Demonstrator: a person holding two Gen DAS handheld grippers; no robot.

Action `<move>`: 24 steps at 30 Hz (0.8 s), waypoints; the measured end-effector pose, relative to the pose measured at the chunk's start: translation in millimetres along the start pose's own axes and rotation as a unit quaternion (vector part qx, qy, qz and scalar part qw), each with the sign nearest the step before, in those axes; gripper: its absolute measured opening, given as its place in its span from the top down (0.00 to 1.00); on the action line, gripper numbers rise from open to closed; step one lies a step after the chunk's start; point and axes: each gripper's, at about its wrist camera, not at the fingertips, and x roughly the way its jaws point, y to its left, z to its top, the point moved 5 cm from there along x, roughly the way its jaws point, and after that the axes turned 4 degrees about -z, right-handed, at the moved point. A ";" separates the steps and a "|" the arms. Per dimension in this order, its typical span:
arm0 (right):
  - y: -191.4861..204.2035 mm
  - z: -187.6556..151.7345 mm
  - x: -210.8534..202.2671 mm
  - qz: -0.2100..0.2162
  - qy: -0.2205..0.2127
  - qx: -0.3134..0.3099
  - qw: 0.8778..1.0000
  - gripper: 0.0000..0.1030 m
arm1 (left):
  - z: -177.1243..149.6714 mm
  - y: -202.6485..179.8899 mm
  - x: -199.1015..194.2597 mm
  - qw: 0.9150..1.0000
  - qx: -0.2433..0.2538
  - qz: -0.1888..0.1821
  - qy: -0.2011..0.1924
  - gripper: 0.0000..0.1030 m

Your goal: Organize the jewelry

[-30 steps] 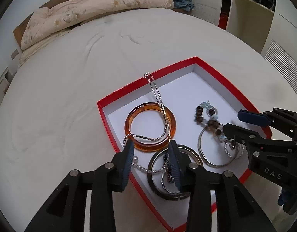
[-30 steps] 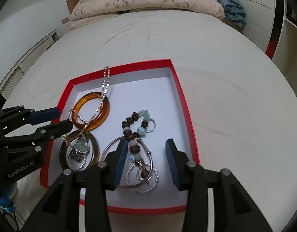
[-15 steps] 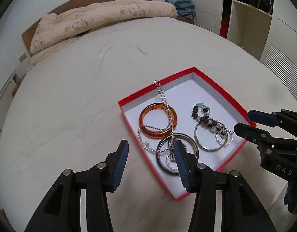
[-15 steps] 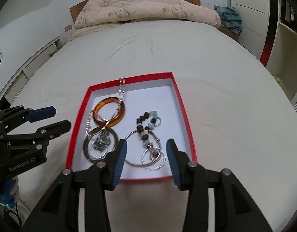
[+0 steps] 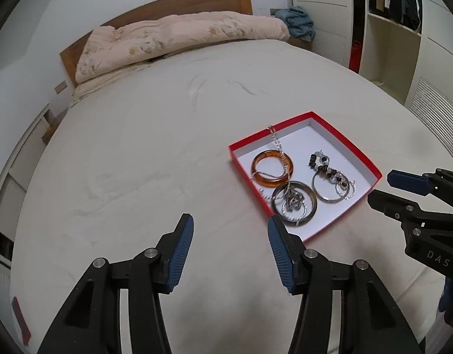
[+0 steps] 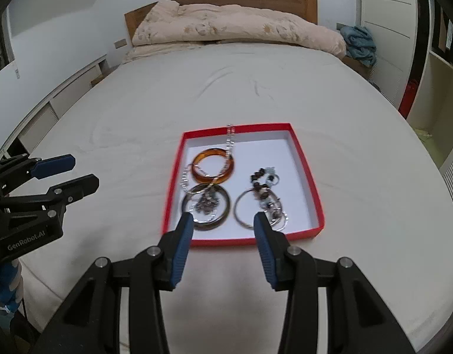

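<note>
At frame bottom, the left gripper [image 5: 229,230] and right gripper [image 6: 223,227] are held spread, grasping nothing. Mid-frame, the red tray [image 6: 314,188] is seen on the bed [image 6: 108,135]; its tangled chain [image 6: 230,141] and bangles are blurred.

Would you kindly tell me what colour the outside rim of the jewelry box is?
Red; the box is white inside. Clearest in the right wrist view.
</note>
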 end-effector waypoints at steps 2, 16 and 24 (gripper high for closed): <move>8.3 -1.9 -8.0 0.002 -0.003 -0.004 1.000 0.60 | -7.4 6.3 -11.9 1.000 -0.005 0.004 -0.002 0.48; 70.3 -23.1 -69.9 0.015 -0.024 -0.038 0.999 0.60 | -60.7 48.1 -96.3 0.998 -0.044 0.044 -0.033 0.44; 102.2 -36.0 -109.7 0.025 -0.047 -0.057 0.997 0.60 | -94.2 68.4 -148.0 0.994 -0.069 0.068 -0.059 0.40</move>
